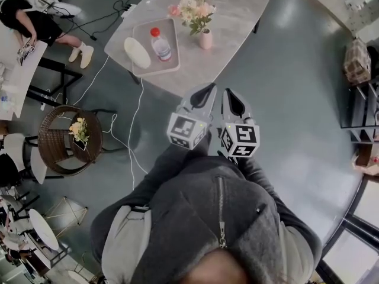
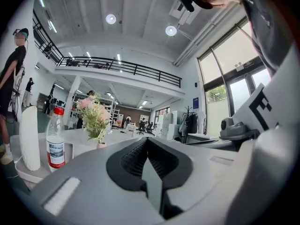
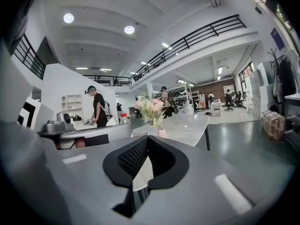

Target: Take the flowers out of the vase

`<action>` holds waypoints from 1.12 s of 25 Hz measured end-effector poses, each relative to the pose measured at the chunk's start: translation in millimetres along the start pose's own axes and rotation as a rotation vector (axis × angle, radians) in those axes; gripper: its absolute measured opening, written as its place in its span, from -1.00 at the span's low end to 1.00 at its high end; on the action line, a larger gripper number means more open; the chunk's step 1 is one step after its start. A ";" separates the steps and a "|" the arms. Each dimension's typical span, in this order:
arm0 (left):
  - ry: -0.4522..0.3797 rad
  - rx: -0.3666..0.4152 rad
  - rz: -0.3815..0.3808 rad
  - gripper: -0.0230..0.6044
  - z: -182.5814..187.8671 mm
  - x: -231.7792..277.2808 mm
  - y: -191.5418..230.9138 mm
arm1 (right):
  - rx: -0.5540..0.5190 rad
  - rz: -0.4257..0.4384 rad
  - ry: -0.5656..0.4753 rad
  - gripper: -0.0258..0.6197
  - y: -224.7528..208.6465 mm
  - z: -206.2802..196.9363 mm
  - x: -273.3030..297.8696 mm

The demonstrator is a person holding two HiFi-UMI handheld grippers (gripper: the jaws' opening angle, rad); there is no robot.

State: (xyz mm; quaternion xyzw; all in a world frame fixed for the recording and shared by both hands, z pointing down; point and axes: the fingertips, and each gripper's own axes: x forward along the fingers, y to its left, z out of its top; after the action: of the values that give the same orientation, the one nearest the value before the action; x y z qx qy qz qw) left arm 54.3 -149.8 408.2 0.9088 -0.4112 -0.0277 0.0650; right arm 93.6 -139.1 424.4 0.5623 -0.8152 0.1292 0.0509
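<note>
Jaws on the left gripper (image 2: 146, 142) and the right gripper (image 3: 146, 139) are pressed together with nothing between them. Both grippers sit side by side in front of the person's chest and point towards the marble-topped table (image 1: 240, 37).

The pink and cream flowers (image 1: 192, 7) stand upright in a small pale vase (image 1: 205, 39) on that table, well apart from both grippers. A grey tray (image 1: 173, 70) beside the vase holds a red-capped bottle (image 1: 160, 44) and a white oblong object (image 1: 137, 52).

The step in hand looks like the approach. Both grippers should open before they reach the table. One should then steady the vase, which looks light and likely to tip. The other should take the stems just above the rim and lift straight up, keeping clear of the bottle.
</note>
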 end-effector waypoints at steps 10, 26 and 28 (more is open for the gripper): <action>0.006 0.007 0.036 -0.90 9.1 60.9 48.1 | 0.005 0.028 0.025 -0.91 -33.3 20.2 66.6; 0.010 0.016 0.137 -0.90 3.6 100.1 126.5 | -0.060 0.133 0.015 -0.91 -33.5 29.7 160.8; 0.015 0.018 0.151 -0.90 2.6 100.2 131.2 | -0.065 0.142 0.013 -0.91 -32.9 31.3 165.8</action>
State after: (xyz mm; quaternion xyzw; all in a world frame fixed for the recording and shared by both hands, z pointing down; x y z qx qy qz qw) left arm 22.6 -311.0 424.4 0.8760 -0.4781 -0.0124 0.0619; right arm 66.0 -308.3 437.1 0.5001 -0.8565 0.1098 0.0650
